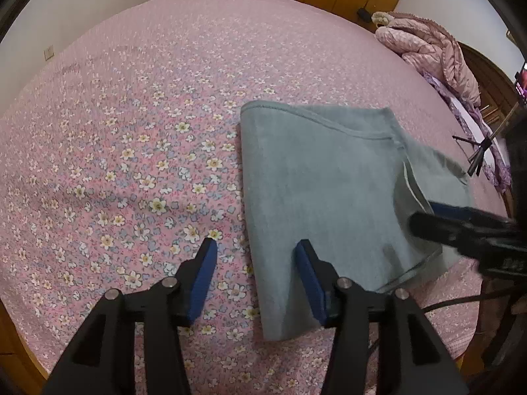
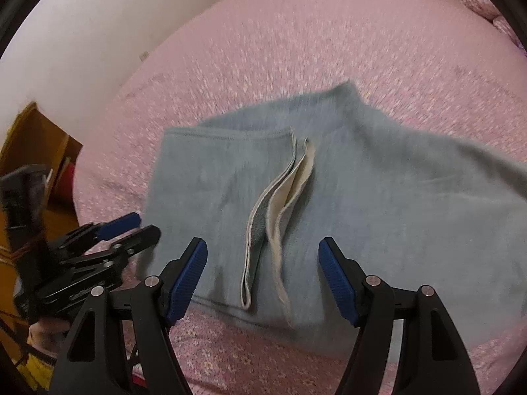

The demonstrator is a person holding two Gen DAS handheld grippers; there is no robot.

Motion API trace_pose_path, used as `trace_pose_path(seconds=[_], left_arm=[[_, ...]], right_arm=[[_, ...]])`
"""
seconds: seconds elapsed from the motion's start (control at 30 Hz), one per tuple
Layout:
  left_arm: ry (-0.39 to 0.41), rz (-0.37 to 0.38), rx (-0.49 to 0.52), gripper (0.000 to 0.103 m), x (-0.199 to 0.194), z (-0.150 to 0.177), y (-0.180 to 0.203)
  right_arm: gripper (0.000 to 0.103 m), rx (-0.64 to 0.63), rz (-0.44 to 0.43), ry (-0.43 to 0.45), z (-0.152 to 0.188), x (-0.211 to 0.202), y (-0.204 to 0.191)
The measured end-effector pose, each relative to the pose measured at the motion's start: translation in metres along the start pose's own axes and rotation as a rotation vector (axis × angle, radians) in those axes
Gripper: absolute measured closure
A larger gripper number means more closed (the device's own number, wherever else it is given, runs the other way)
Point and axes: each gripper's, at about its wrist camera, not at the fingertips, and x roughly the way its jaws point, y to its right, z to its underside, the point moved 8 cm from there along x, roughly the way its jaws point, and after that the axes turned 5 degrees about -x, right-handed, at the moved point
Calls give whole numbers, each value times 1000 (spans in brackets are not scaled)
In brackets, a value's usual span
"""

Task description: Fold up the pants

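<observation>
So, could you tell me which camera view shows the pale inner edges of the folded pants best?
The right wrist view: the pale edges run down the middle of the pants, though slightly blurred. The left wrist view shows only a thin strip.

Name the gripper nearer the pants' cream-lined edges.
Right. The right gripper hangs open directly over the cream-lined edges; the left gripper straddles the pants at their opposite, folded side.

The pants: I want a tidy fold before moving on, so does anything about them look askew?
Yes. On the pants, the hem edges across the middle gape apart, showing pale lining, instead of lying stacked flush. The upper corner also looks humped, though blur makes that unclear.
</observation>
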Motion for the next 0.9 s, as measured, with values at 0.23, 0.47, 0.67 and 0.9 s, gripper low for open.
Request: trace_pose_path(seconds=[0.23,0.47,0.67,0.9], left_arm=[[5,20,-20,47,-2,8,-9],[10,9,-22,44,-3,9,-6],[8,-44,-22,27,-4,9,-8],[9,-47,-18,27,-10,8,-3]], right_arm=[[31,17,9,-11,-1,18,7],[31,3,1,8,1,17,6],[63,24,13,32,2,10,6],[96,58,-71,79,0,-4,1]])
